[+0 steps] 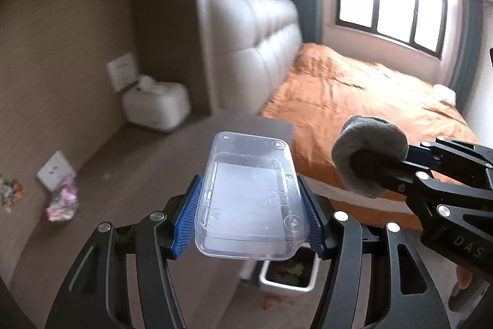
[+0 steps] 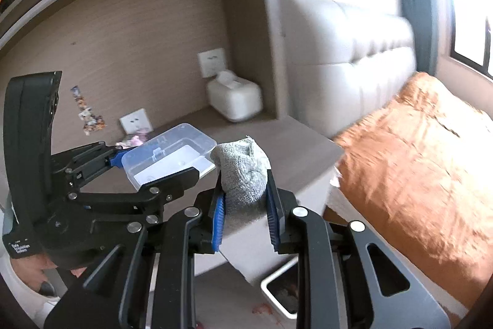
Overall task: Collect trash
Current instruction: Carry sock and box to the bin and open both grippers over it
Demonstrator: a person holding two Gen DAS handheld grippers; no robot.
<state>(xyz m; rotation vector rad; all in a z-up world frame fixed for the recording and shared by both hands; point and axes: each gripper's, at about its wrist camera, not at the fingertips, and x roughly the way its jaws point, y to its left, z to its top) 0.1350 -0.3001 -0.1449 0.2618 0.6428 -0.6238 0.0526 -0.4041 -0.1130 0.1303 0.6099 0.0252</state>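
My left gripper (image 1: 251, 218) clamps a clear plastic box (image 1: 251, 196) between its blue pads, held in the air above the desk (image 1: 138, 174); my right gripper (image 2: 245, 215) is closed on a grey sock (image 2: 243, 171). At six o'clock below both sits a white bin (image 1: 288, 276) on the floor; colourful wrappers (image 1: 61, 202) lie on the desk at nine o'clock, and an orange bed (image 1: 354, 94) fills three o'clock.
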